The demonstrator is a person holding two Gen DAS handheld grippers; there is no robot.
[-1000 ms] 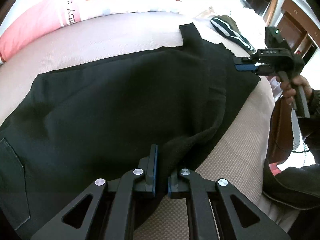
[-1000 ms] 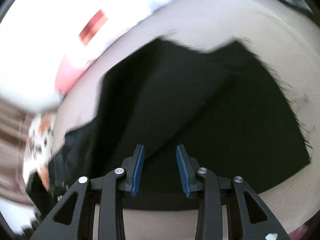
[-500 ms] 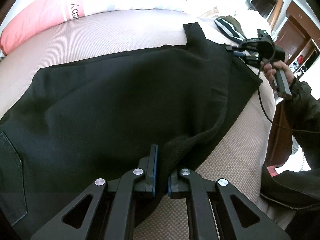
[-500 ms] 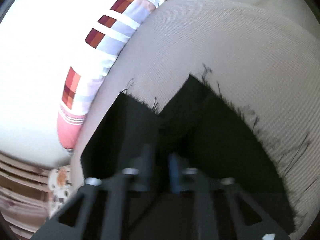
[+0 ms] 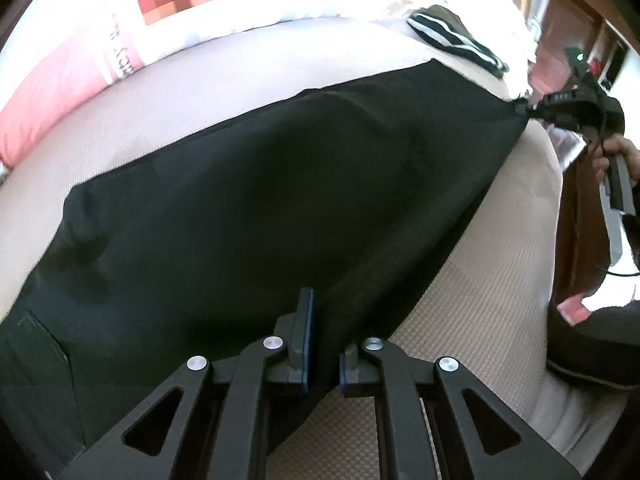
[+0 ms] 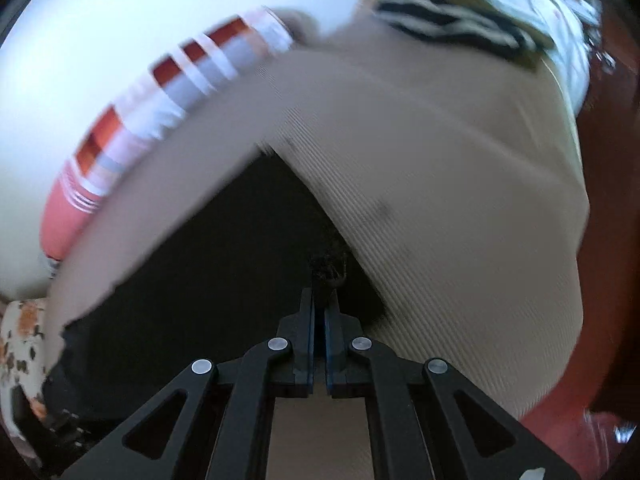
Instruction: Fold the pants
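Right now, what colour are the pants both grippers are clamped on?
Plain black pants, held by the left gripper and right gripper; clearest in the left wrist view.

We see a big beige bed (image 5: 480, 312) in bright light, a pink and white pillow (image 5: 80, 76), and brown wooden furniture (image 5: 560, 12) behind it.

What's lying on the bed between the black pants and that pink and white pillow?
Nothing: in the left wrist view only bare beige mattress cover separates the black pants from the pink and white pillow.
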